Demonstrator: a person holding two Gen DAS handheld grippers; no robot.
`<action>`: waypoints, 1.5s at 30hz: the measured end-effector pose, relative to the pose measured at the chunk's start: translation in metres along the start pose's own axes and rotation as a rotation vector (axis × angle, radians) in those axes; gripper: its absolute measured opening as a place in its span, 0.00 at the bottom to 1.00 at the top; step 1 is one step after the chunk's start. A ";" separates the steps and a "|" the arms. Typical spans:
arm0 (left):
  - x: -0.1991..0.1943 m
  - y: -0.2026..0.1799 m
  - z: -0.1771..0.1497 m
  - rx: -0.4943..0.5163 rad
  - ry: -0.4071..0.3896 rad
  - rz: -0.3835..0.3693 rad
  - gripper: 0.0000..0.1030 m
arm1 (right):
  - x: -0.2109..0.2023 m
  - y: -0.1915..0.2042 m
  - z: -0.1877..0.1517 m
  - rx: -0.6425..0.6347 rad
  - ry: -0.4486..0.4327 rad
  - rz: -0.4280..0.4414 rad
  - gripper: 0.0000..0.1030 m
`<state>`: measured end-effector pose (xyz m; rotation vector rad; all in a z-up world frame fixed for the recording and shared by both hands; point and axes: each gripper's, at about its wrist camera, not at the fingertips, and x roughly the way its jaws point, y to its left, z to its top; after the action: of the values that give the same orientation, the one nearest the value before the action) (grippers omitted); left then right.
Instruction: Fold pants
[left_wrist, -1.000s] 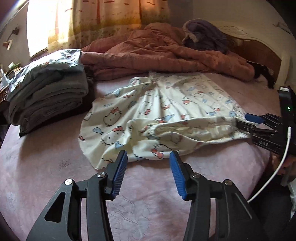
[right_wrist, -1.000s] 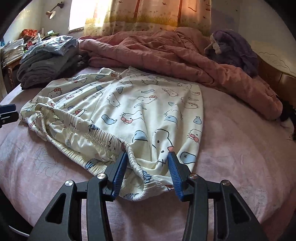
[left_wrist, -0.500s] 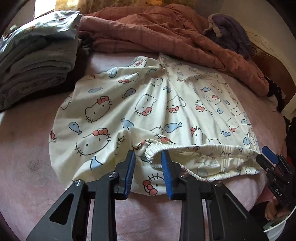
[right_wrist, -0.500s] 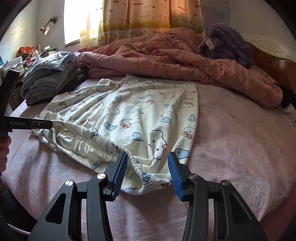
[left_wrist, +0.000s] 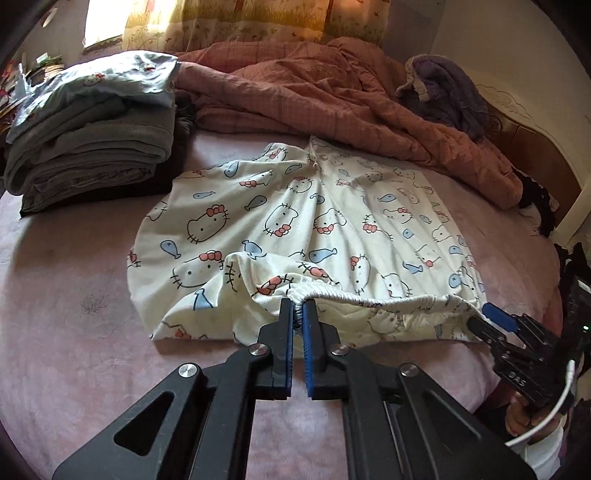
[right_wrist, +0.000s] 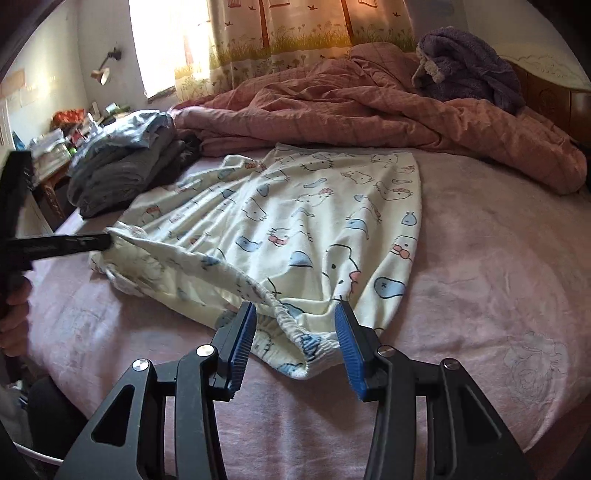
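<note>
Pants (left_wrist: 295, 221) soft matt printed cotton-like cloth; bed (left_wrist: 74, 295) sheet matt pink fabric; left gripper (left_wrist: 298, 314) matt black plastic, ribbed blue pads.

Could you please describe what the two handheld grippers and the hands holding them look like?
Both are black plastic scissor-style grippers with silver pivot bolts and ribbed blue pads. The left gripper and right gripper match. In the left view, the right gripper's body bears pale lettering, a small green light and a white cable. Bare fingers show beneath it; no sleeve is visible.
</note>
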<state>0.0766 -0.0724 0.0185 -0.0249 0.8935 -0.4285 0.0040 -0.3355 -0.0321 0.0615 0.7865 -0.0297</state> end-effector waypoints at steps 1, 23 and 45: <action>-0.008 0.000 -0.006 -0.002 -0.007 -0.009 0.04 | 0.003 0.002 -0.002 -0.012 0.020 -0.009 0.45; -0.007 -0.014 -0.099 -0.025 0.090 0.006 0.02 | -0.009 -0.018 -0.020 0.006 0.082 -0.116 0.10; -0.067 0.059 -0.012 0.009 -0.315 0.258 0.31 | -0.074 0.005 0.013 0.053 -0.179 0.044 0.46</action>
<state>0.0516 0.0087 0.0490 0.0299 0.5747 -0.1804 -0.0386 -0.3312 0.0298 0.1250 0.6056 -0.0140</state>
